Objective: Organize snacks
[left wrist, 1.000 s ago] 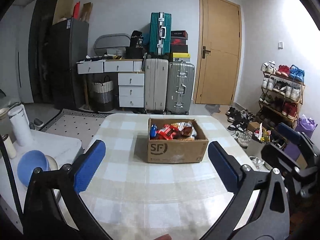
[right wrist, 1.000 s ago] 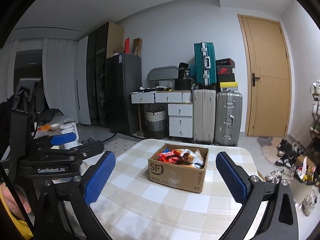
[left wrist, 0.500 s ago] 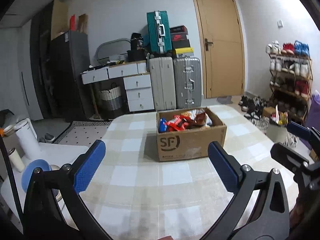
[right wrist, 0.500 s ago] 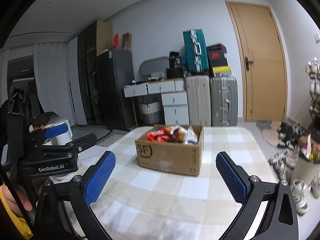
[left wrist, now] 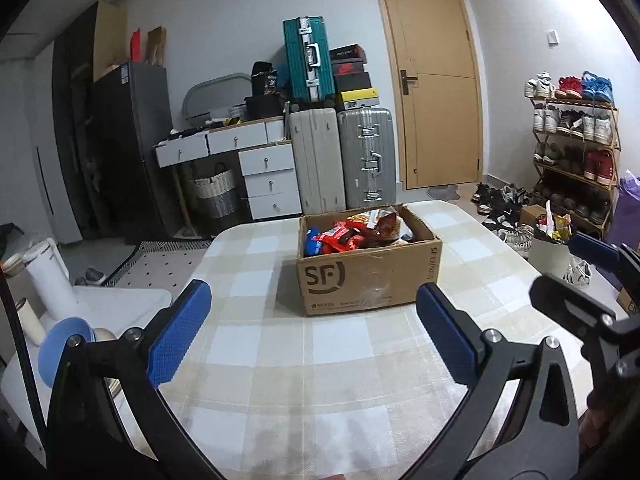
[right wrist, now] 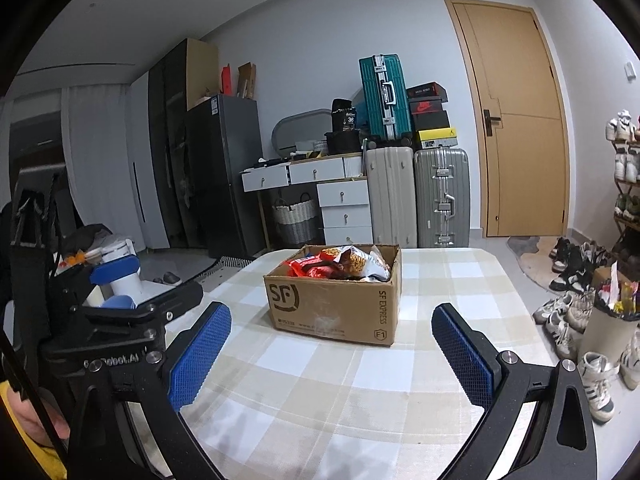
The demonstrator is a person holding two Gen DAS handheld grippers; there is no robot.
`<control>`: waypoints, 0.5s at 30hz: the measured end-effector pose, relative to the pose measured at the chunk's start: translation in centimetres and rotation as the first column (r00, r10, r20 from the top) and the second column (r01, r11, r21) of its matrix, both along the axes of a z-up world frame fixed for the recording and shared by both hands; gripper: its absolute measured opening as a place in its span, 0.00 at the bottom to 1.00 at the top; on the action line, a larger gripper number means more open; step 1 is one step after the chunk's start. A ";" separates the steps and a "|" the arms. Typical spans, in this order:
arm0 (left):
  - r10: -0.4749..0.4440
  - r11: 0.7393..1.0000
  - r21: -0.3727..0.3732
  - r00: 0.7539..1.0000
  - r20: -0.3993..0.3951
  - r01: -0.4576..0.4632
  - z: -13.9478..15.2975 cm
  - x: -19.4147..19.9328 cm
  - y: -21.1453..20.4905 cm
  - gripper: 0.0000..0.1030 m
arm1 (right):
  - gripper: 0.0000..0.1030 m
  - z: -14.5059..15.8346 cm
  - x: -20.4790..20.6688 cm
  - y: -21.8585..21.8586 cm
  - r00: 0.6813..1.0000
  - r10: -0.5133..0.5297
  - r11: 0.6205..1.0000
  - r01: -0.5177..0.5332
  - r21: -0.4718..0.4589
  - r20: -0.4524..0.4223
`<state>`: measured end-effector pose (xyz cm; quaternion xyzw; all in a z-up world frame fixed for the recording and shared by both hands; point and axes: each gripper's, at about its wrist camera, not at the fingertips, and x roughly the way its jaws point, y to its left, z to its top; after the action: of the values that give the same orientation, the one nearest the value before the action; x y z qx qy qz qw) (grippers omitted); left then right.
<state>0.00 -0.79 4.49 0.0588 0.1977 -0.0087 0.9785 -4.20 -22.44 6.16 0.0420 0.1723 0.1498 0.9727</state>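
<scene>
Cardboard box (left wrist: 368, 268) marked SF sat on the checked counter (left wrist: 280, 380), toward the far half, flaps open. Inside: snack packs (left wrist: 352, 232) piled loosely, mostly red wrappers, one blue pack at the left side, a crinkled orange/silver bag on top. From the right wrist view the same box (right wrist: 334, 300) showed its "SF EXPRESS" side panel, w/ snacks (right wrist: 340, 266) heaped above the rim.

Left gripper (left wrist: 312, 332) hovered over the near part of the counter, jaws spread wide, nothing between them; box was ahead of it, apart. Right gripper (right wrist: 332, 356) likewise held above the counter, jaws wide apart & empty, box straight ahead between the blue pads (right wrist: 200, 356) in view but not touching.

Each gripper appeared in the other's cam: right one at the left cam's right edge, left one at the right cam's left edge.

Bkgd: suitcases (left wrist: 340, 160) against the far wall, white drawer unit (left wrist: 268, 176), wooden door (left wrist: 436, 88), shoe rack (left wrist: 576, 148) on the right.
</scene>
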 end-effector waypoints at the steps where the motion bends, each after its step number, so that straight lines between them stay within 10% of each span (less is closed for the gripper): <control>1: 0.006 1.000 -0.017 1.000 -0.010 -0.006 -0.2 0.3 0.3 0.99 | 0.99 0.0 0.0 0.0 1.000 0.000 1.000 0.000 0.000 0.002; 15: 0.022 0.996 -0.090 0.999 -0.025 -0.024 -0.8 0.5 2.3 0.99 | 0.99 -0.4 -0.3 0.1 1.000 0.003 1.000 -0.003 -0.002 -0.003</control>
<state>0.54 1.49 3.73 0.0121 0.2097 -0.0070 0.9777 -4.49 -22.34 5.72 0.0410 0.1739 0.1509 0.9723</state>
